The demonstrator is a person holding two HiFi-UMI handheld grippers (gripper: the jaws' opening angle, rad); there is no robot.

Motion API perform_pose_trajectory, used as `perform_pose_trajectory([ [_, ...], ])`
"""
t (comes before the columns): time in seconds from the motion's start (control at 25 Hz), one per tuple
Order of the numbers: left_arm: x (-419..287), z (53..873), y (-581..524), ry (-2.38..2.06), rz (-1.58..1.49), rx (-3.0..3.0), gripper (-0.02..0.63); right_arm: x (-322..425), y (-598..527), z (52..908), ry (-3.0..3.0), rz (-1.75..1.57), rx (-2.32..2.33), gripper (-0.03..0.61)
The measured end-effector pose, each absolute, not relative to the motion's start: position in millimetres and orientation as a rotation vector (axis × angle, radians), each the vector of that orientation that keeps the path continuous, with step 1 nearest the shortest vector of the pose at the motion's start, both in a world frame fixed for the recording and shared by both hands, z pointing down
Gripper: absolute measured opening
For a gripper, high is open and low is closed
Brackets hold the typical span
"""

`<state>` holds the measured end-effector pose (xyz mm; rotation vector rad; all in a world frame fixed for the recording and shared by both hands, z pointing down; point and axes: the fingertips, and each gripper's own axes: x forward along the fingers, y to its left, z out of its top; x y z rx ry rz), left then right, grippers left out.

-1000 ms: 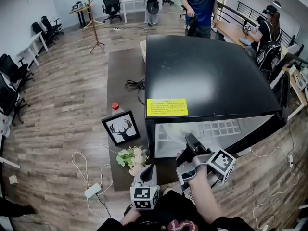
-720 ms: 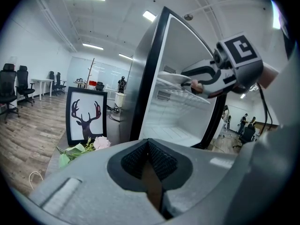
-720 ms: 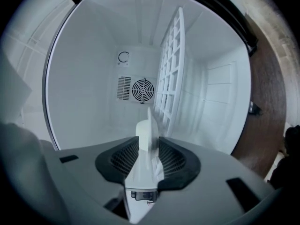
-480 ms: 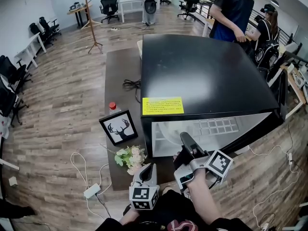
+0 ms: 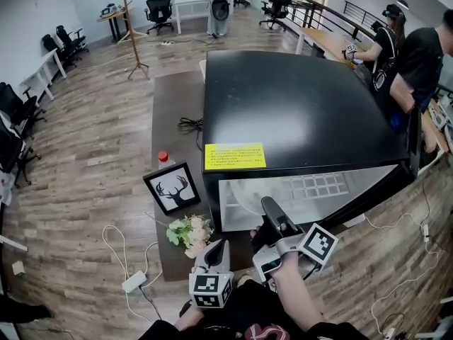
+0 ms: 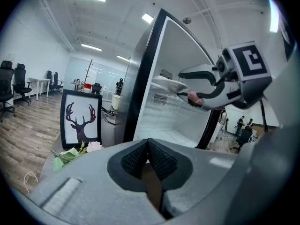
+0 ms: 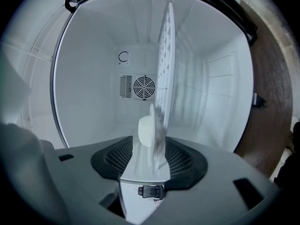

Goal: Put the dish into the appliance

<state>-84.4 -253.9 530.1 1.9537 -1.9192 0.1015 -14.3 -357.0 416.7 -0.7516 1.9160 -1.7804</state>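
My left gripper (image 6: 147,143) hangs just in front of the appliance (image 5: 304,112), jaws pressed together on nothing; my right gripper (image 5: 270,207) reaches into the appliance's open front, its jaws just having been opening and now spread, the white dish (image 7: 151,130) edge-on between them with the pads off it; the dish is inside the appliance, close by the wire shelf (image 7: 165,64); a round fan grille (image 7: 144,86) sits on the appliance's back wall.
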Motion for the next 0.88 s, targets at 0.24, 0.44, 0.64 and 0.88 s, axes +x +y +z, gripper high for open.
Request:
perform_pose_trajectory([
  [0.24, -83.2, 528.4, -255.1, -1.912, 0.105, 1.96, 0.008, -15.9, -351.7, 412.2, 2.02, -1.712, -0.719, 0.322],
  [0.44, -81.9, 525.3, -255.2, -1.905, 0.089, 1.968, 0.008, -12.2, -341.7, 412.1, 2.142, -1.628, -0.723, 0.373],
  [0.64, -79.7, 514.4, -256.7, -1.894, 0.055, 1.994, 0.008, -3.1, -328.8, 419.8, 2.216, -1.576, -0.736, 0.385],
  [0.88, -76.4, 510.5, -253.2, -1.874, 0.063, 2.017, 0.008, 7.4, -309.9, 431.1, 2.274, -1.539, -0.746, 0.385],
])
